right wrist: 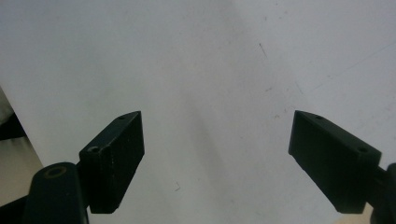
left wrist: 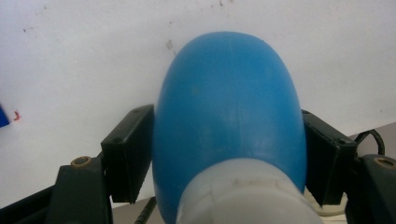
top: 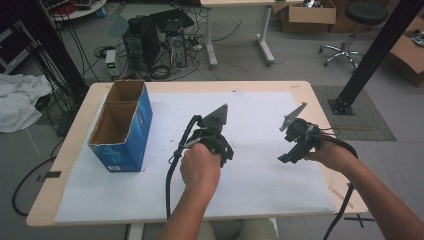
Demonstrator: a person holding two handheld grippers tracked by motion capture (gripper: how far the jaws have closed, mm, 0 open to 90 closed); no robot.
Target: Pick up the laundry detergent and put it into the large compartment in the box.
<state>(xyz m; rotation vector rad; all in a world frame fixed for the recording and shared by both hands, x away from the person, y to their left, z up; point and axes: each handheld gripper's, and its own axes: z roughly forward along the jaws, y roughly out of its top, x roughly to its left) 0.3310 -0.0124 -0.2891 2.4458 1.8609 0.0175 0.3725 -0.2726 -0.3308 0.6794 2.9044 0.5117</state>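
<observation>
A blue bulb [left wrist: 228, 107] with a white neck fills frame centre, clamped in my left gripper [left wrist: 226, 154]. My right gripper [right wrist: 217, 158] gapes, unladen. Probably next: the blue box [top: 122, 127], upper left.

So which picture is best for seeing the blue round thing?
The left gripper view: the blue round thing sits big and close there, squeezed between the left hand-held gripper's two black jaws, with a white part at its bottom. In the high view that hand-held gripper and the hand hide it. The right gripper view looks at white paper.
</observation>
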